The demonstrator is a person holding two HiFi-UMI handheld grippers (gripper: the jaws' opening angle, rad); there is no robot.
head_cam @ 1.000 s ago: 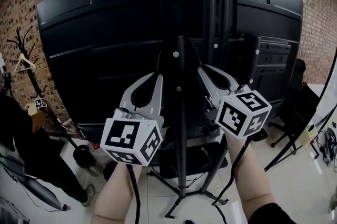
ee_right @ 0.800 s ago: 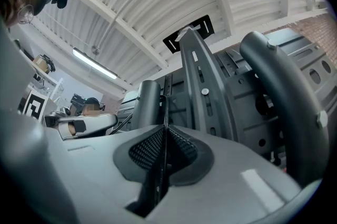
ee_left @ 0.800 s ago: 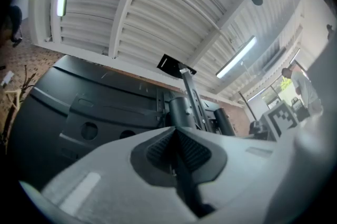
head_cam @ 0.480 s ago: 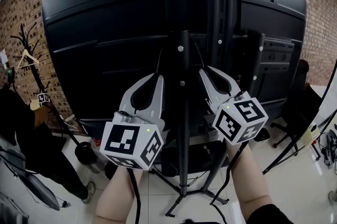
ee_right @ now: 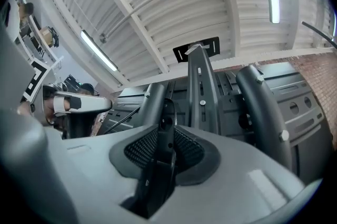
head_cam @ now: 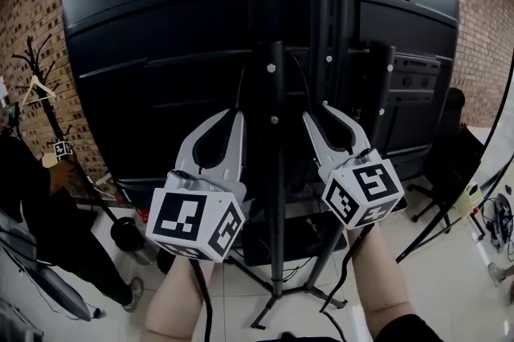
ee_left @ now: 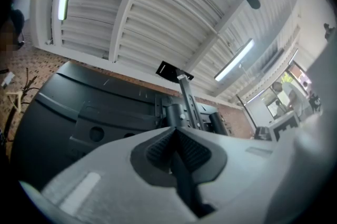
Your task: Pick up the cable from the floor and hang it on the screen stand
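**Cable up at the stand pole**

Thin black cable arcs between both claws around the screen stand, a round black tube. Left claw is clenched on it, ribbed pads pinched. Right claw has just been opening, and the cable sits loose between its textured pads.

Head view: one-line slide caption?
Cable draped over screen stand; left gripper grips it, right gripper has just been opening around it.

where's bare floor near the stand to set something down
Bare tile floor lies right of the stand's legs, short of the chair. Crowded: the left side, with the coat rack and a person, and the middle around the pole and cable.
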